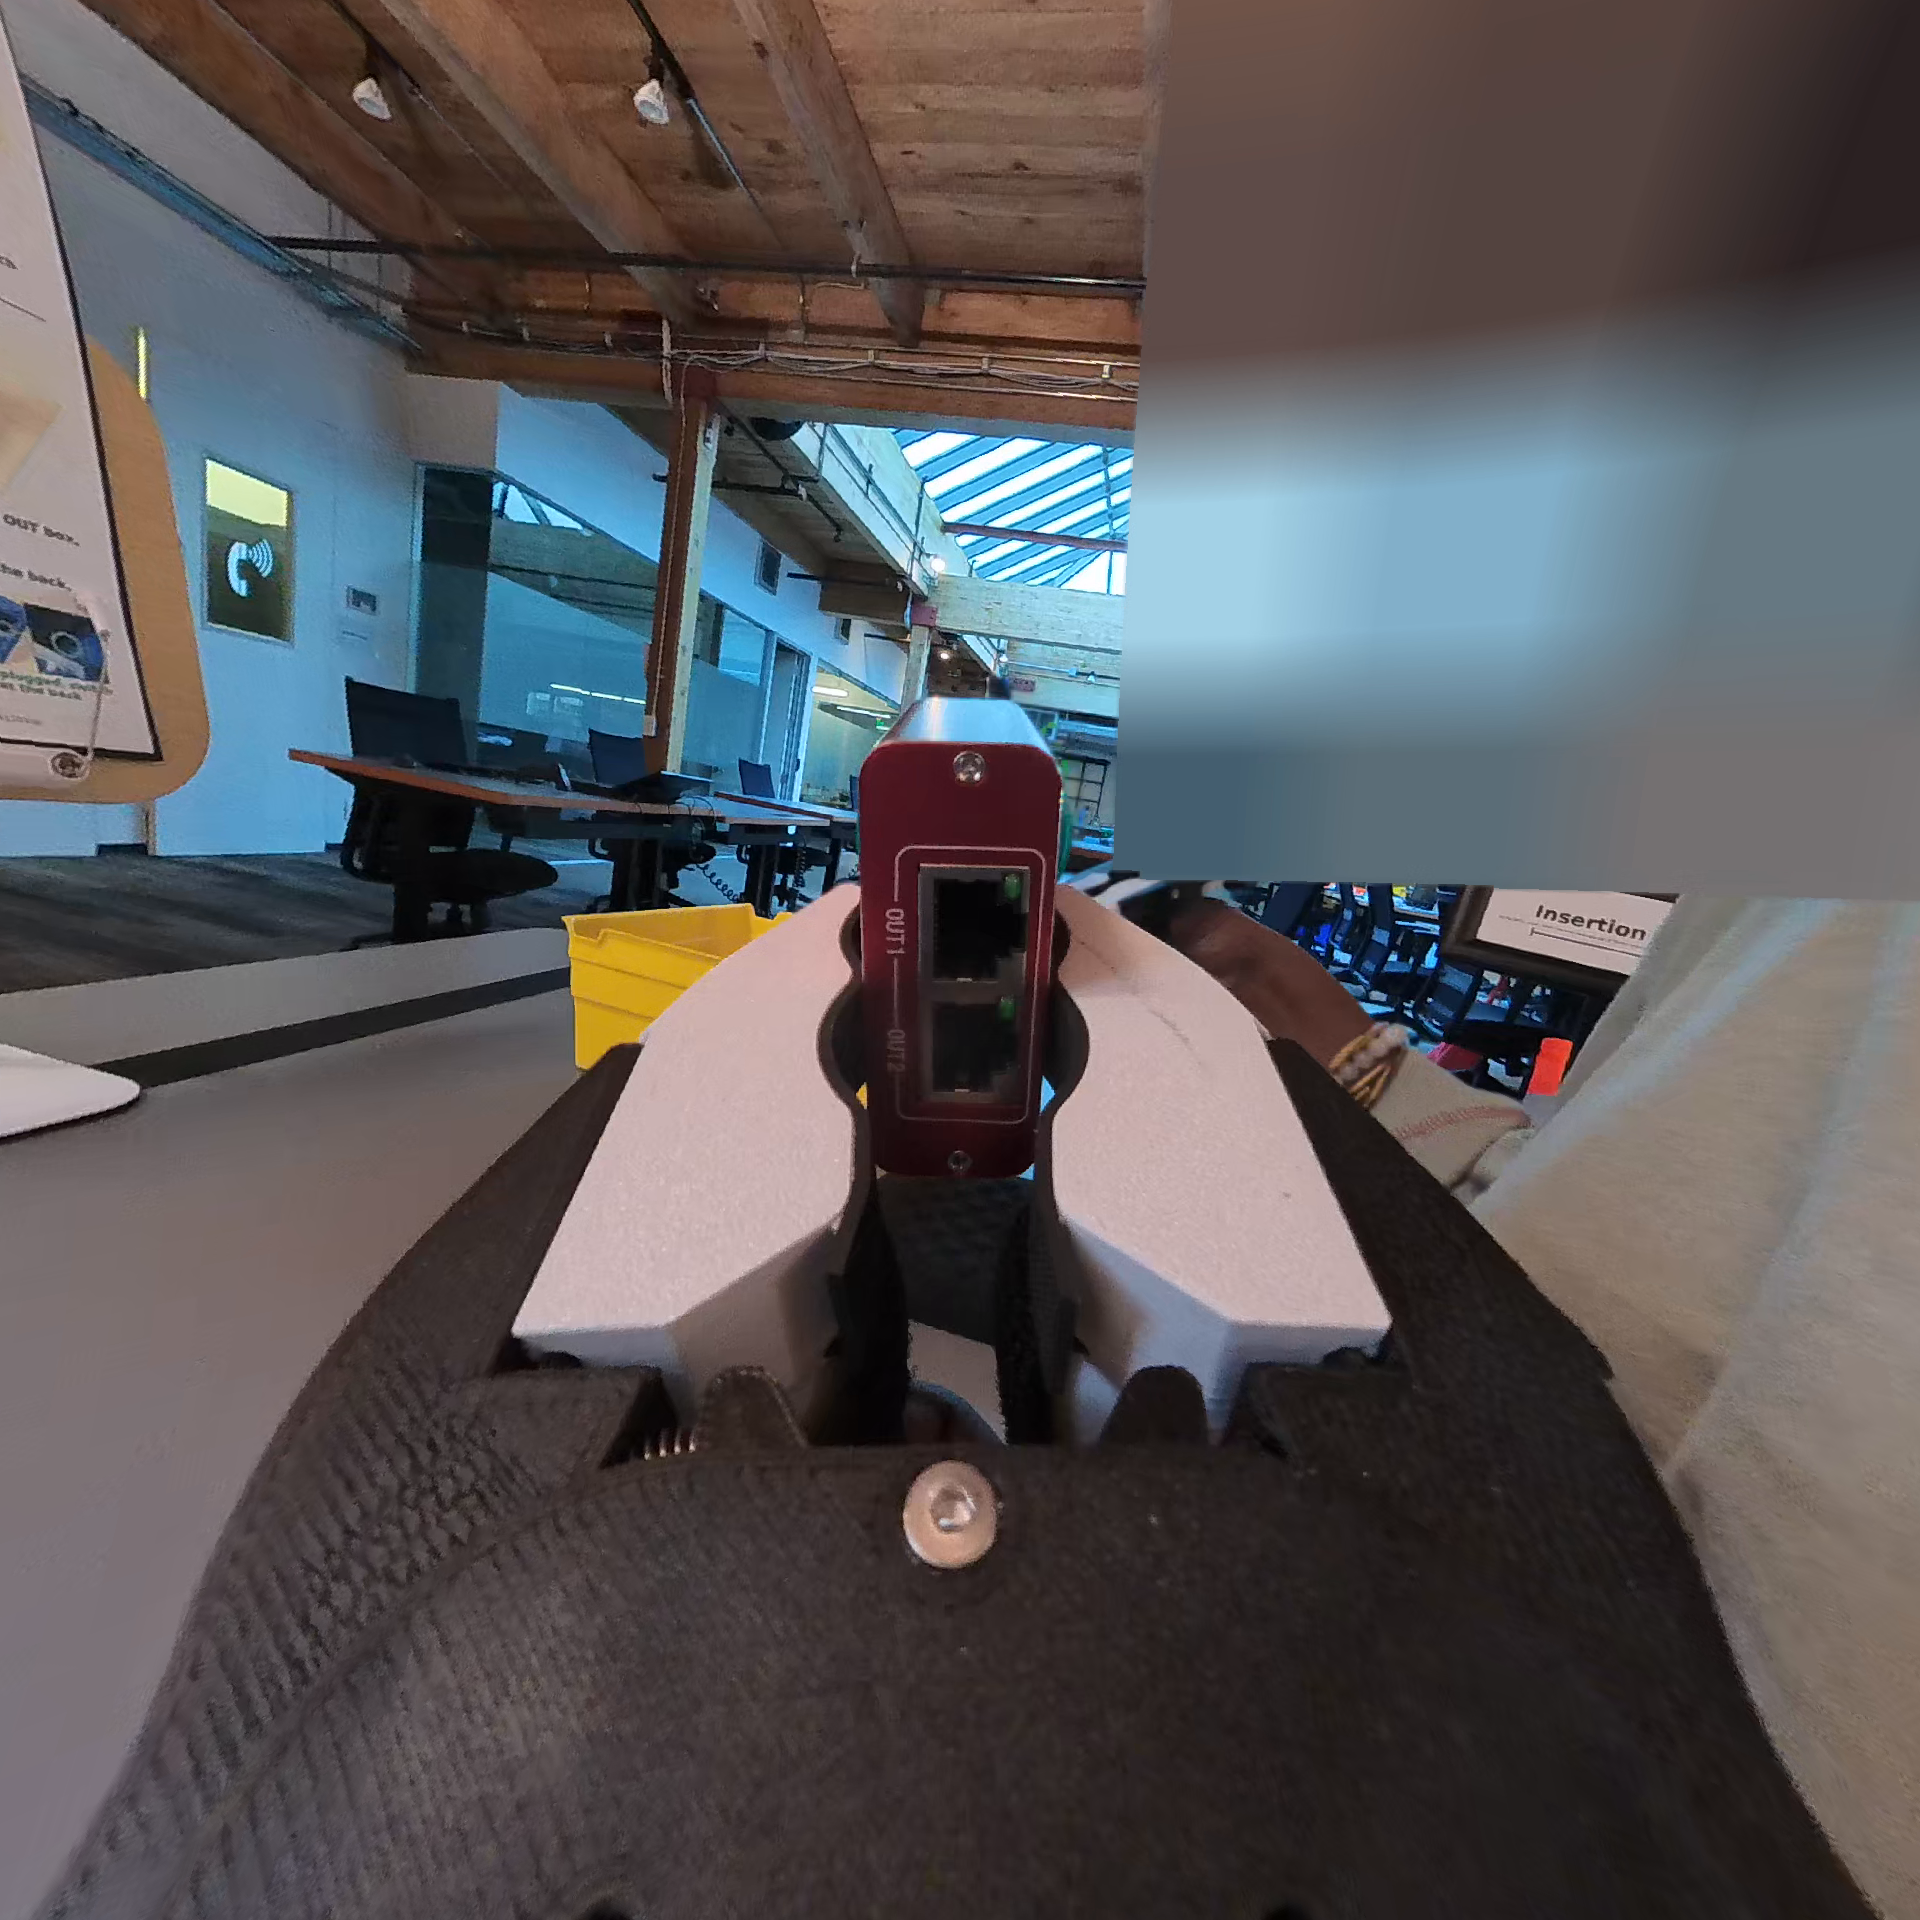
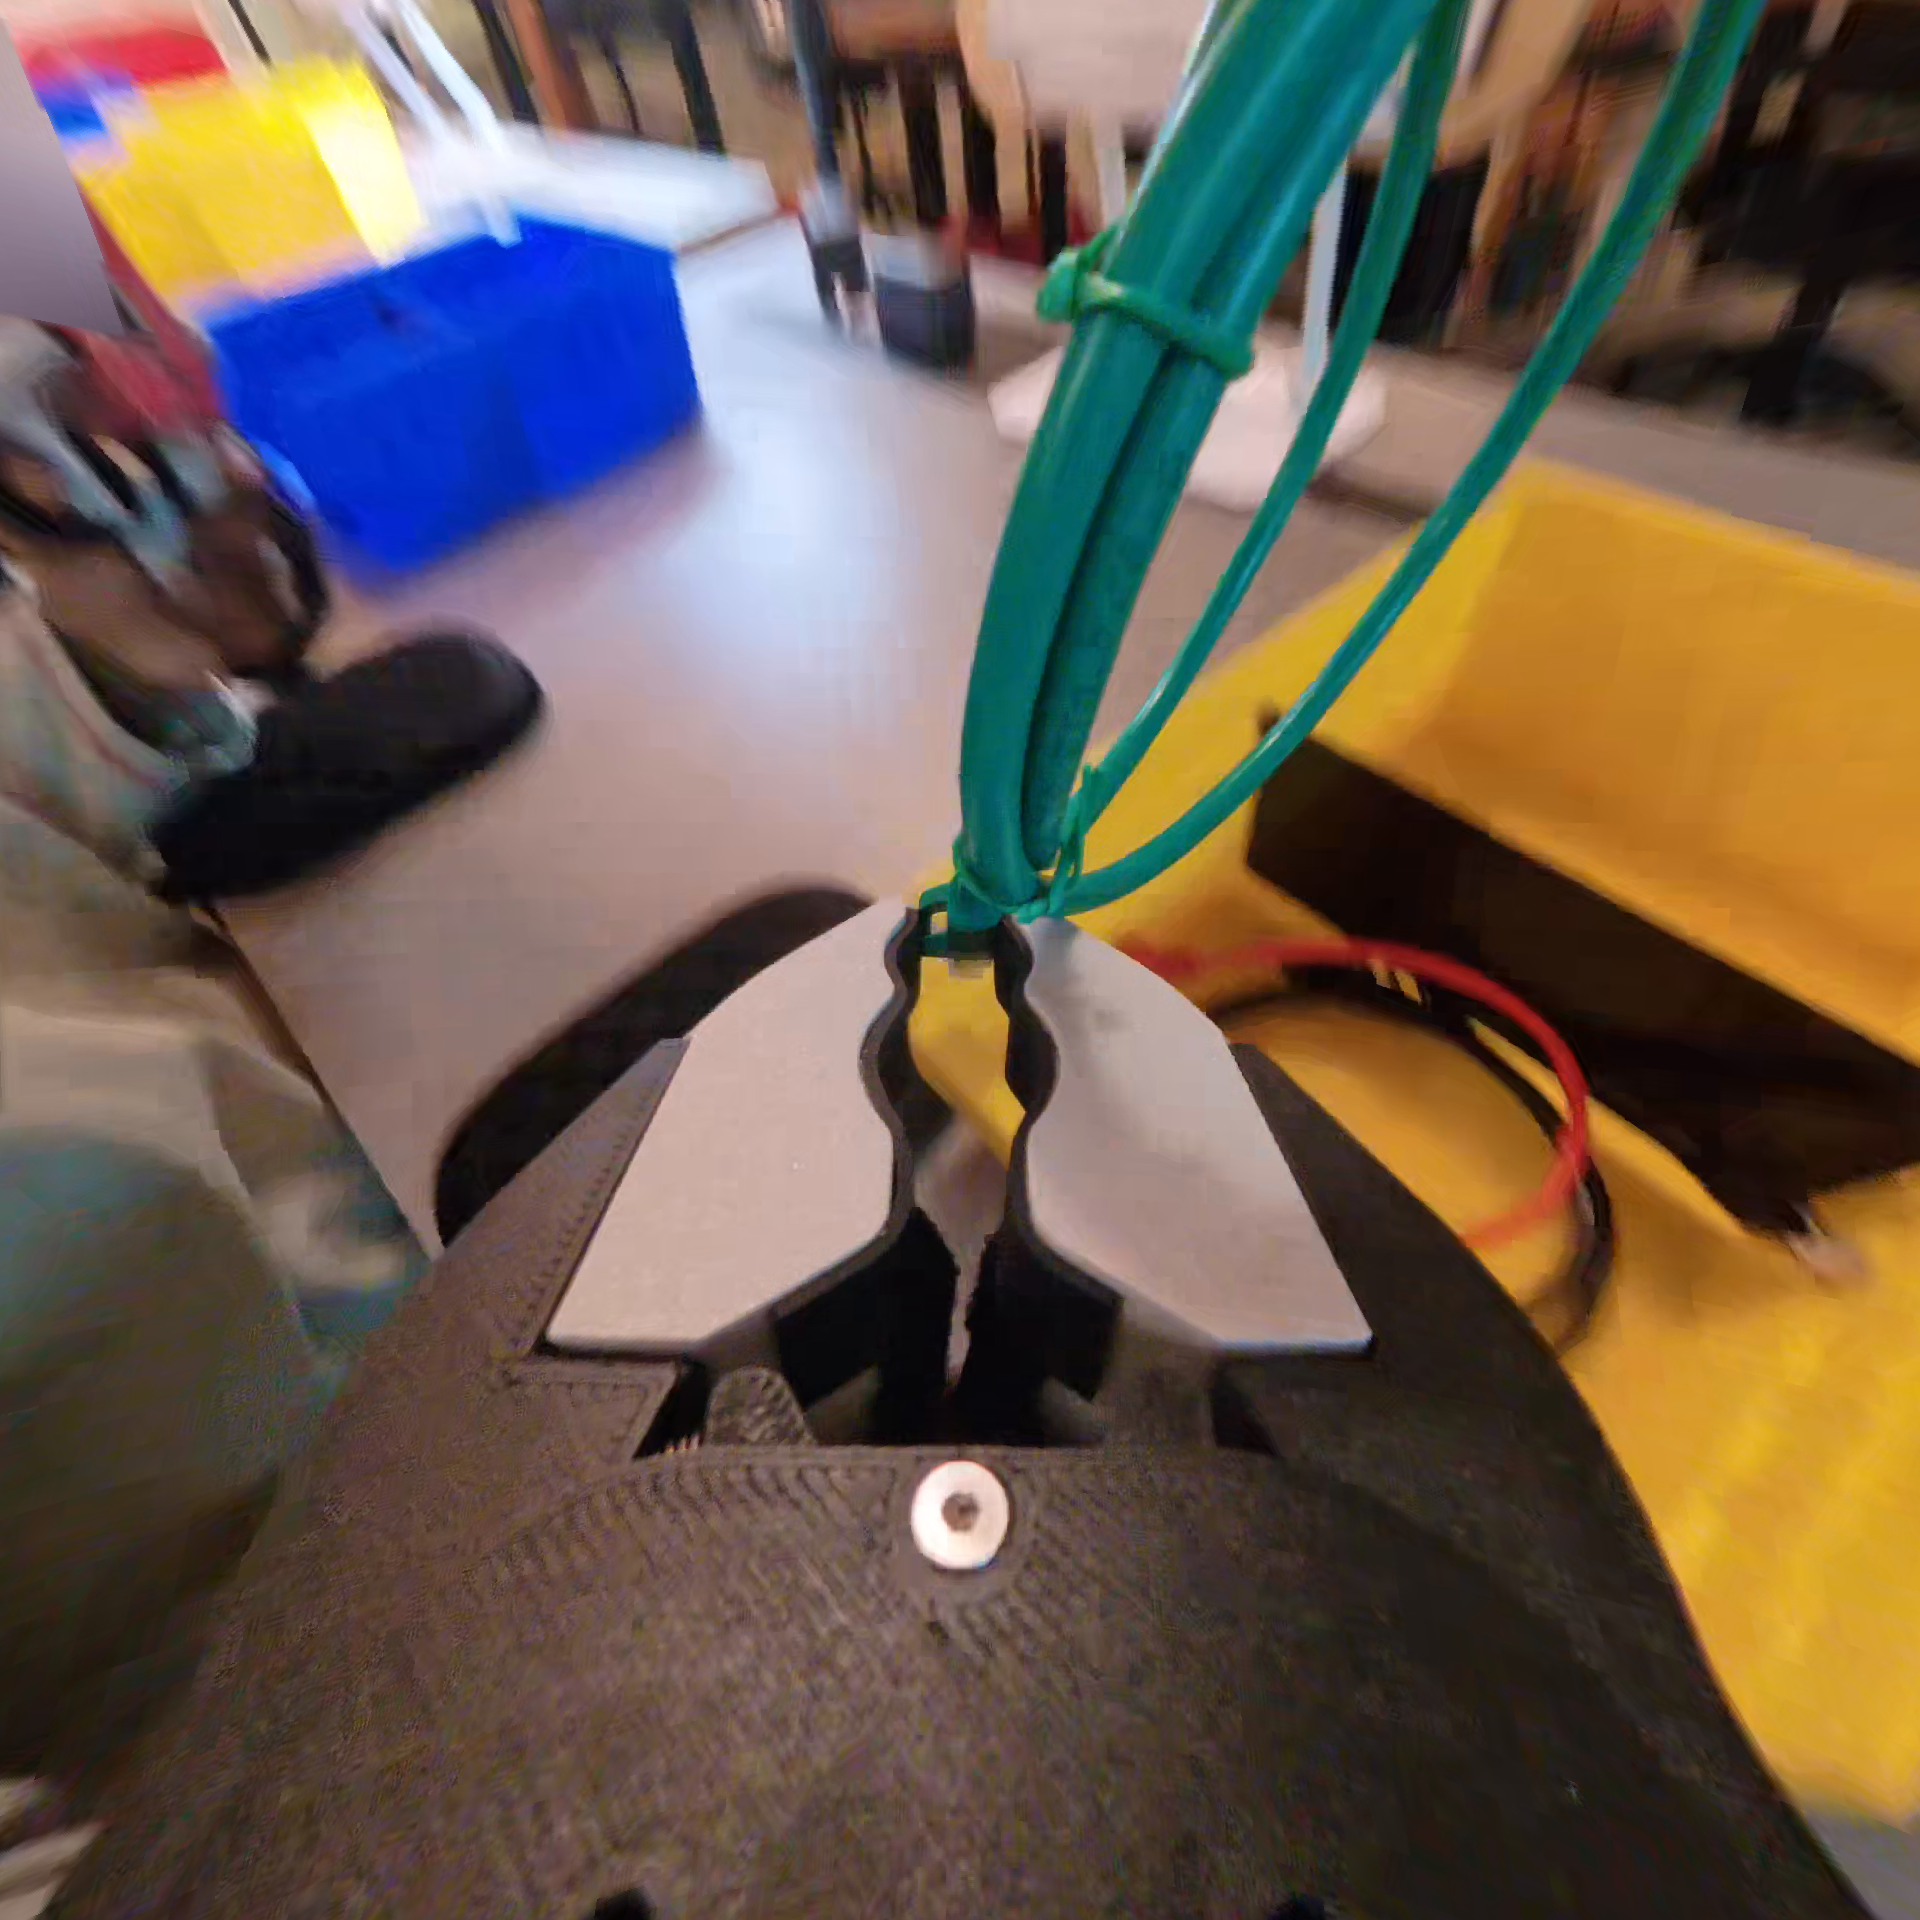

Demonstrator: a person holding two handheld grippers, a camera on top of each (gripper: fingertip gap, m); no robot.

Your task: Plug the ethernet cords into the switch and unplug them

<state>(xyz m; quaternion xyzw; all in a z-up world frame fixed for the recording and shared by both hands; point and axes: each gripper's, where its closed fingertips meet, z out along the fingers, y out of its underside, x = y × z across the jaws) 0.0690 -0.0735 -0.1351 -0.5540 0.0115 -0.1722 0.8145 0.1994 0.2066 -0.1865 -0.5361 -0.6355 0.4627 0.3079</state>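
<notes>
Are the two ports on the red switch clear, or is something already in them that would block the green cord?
Both ports on the red switch, clamped in the left gripper, look empty in the left wrist view; nothing visible blocks them. The right gripper pinches the green ethernet cord at its end; the plug itself is mostly hidden.

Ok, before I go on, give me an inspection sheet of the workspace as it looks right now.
Surface: grey tabletop, mostly bare on the left wrist view.
Job's things: red switch held upright, both ports facing the camera and empty; green ethernet cord bundled with ties.
Clutter: yellow bin holding a red cable loop and a black box; blue bin farther off.
Grippers: left gripper shut on the switch; right gripper shut on the cord's end.
Cables: cord rises from the right gripper, not plugged in; thin green loops beside it.
Surroundings: office desks, chairs, wooden ceiling; person's sleeve at right.
</notes>
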